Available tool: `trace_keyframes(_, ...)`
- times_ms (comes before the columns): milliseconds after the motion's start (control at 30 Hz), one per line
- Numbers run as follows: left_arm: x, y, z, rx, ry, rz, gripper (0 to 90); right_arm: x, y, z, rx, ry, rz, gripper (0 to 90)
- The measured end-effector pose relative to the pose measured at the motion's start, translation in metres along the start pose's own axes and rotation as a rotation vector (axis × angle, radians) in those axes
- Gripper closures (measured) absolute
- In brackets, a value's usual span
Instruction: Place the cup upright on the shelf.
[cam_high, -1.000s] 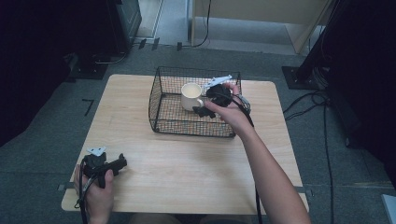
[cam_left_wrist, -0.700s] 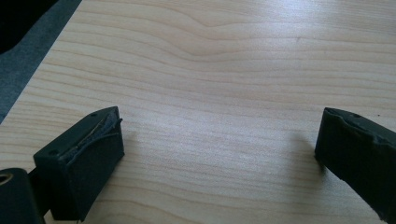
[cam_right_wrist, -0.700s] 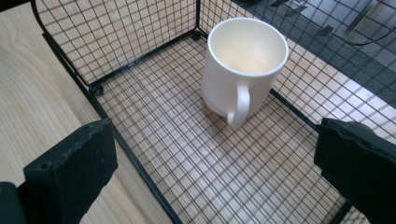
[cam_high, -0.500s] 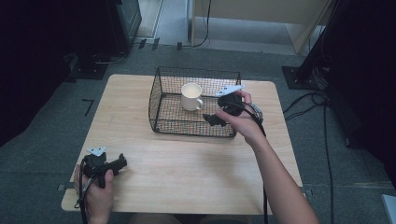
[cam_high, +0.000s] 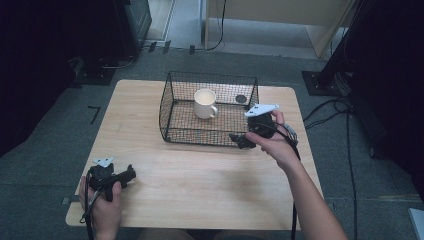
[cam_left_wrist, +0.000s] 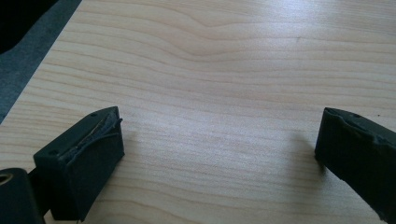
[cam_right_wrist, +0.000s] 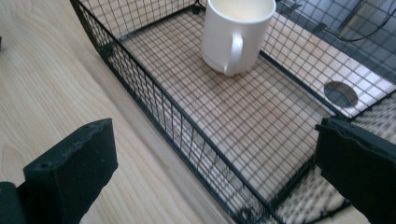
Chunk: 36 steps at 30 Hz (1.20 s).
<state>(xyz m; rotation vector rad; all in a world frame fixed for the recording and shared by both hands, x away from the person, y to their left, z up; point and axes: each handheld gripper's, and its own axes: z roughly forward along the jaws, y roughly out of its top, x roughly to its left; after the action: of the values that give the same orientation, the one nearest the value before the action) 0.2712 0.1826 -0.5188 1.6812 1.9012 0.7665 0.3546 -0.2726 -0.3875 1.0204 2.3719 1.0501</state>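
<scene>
The right hand-held gripper (cam_high: 243, 140) hangs wide open and empty at the wire basket's (cam_high: 172, 92) near wall; the white mug (cam_high: 205, 103) stands upright inside, ahead of it. The left hand-held gripper (cam_high: 129, 174) is open too.

My wooden table (cam_high: 200, 170) stands on grey carpet (cam_high: 55, 130), a pale wooden cabinet (cam_high: 280, 25) beyond its far edge and black cables (cam_high: 345, 107) trailing across the floor to my right.

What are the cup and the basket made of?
The cup looks like glazed ceramic: smooth, cream-white, slightly shiny with thick walls. The basket seems to be thin metal wire with a black coating: a fine see-through grid on a thicker frame.
</scene>
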Motion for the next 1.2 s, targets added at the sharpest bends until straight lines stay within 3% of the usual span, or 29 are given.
trace_keyframes(433,0.000,0.000,0.000,-0.002,0.000,-0.002,1.2,-0.007,-0.047,-0.027,-0.010,-0.033,0.051,0.0)
trace_keyframes(1200,0.000,0.000,0.000,0.000,0.000,0.001,1.3,-0.023,-0.136,-0.056,-0.025,-0.087,0.224,0.0)
